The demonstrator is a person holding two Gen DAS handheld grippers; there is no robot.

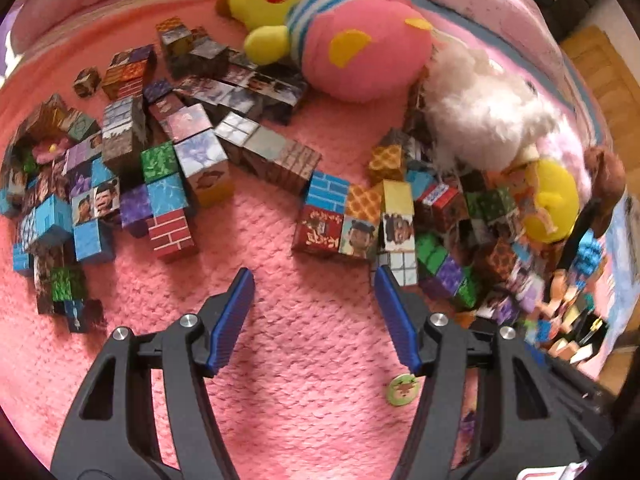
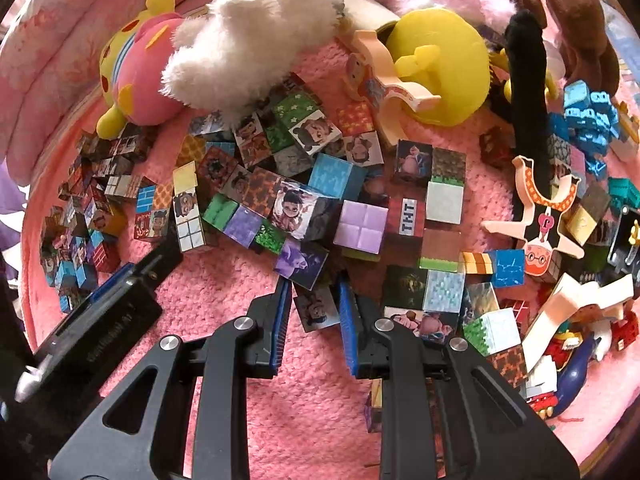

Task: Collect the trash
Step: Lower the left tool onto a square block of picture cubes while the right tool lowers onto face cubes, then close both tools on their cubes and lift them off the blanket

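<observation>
1. Fingers of the right gripper [image 2: 314,300] stand narrowly parted around a picture cube [image 2: 316,312] on a pink rug [image 2: 240,280].
2. Left gripper [image 1: 314,276] gapes wide, empty.
3. Farther off, a red cube [image 2: 407,211] reads "THT".

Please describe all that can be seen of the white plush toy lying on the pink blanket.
The white plush toy is a shaggy, long-piled soft toy lying near the top of the pink blanket. No face can be made out. It rests against the pink and yellow plush, and its lower edge overlaps some printed cubes. Neither hand-held gripper touches it.
</observation>
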